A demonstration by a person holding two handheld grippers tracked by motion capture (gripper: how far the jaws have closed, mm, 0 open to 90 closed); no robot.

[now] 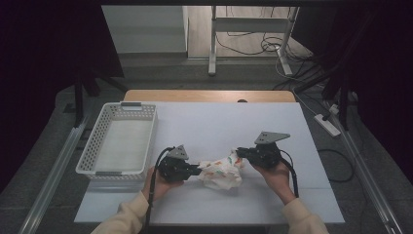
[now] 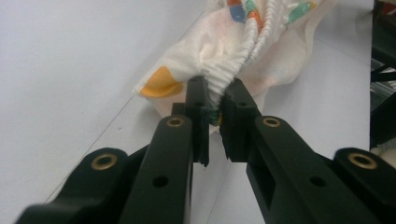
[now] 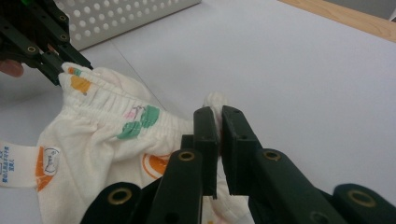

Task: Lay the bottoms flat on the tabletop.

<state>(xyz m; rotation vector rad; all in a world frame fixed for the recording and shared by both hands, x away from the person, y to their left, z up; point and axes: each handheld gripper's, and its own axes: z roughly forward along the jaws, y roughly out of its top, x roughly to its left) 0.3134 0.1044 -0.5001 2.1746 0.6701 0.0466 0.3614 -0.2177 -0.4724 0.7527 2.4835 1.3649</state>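
Observation:
A small cream garment (image 1: 221, 169) with orange, green and blue prints lies bunched on the white table (image 1: 214, 126) between my two grippers. My left gripper (image 1: 198, 169) is shut on the left end of its gathered elastic band (image 2: 224, 77), the ribbed edge pinched between the pads. My right gripper (image 1: 238, 152) is shut on the other end of the band, with a bit of cloth (image 3: 215, 100) sticking out past the jaw tips. In the right gripper view the left gripper (image 3: 63, 63) holds the far corner and the garment (image 3: 100, 140) sags between, with a white label at its left.
A white perforated basket (image 1: 119, 139) stands on the table's left side, just beyond my left hand. A wooden table edge (image 1: 209, 95) runs along the back. Cables, a power strip and a desk frame lie on the floor beyond.

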